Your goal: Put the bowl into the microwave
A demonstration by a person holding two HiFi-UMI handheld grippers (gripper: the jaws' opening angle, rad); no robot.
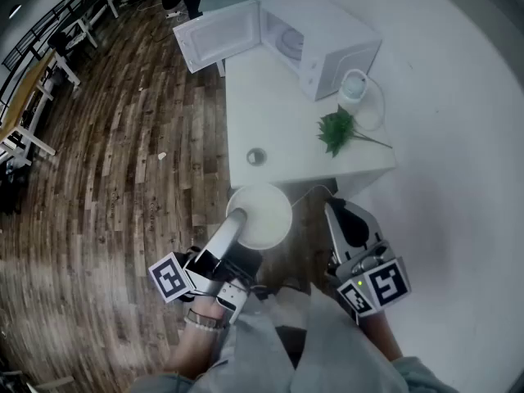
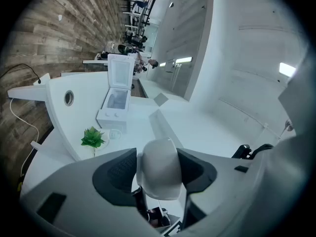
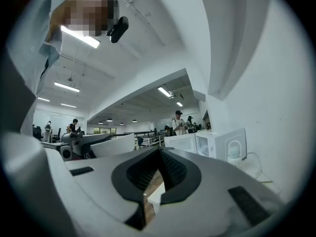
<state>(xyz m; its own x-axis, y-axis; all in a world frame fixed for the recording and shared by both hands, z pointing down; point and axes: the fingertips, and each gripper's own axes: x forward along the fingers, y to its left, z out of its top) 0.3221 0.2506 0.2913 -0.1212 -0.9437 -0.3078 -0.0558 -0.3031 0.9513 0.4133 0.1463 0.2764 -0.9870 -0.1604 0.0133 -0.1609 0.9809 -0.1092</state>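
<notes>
The bowl (image 1: 260, 211) is gripped at its rim by the widely parted jaws of the left gripper (image 2: 158, 158), just short of the table (image 1: 270, 129), with the open microwave (image 1: 323, 39) seen ahead at its far end, while the right gripper (image 3: 159, 154) is shut on nothing.

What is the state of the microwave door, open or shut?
Open. In the head view the door stands swung out to the side of the microwave, and the inside of the microwave is in view.
</notes>
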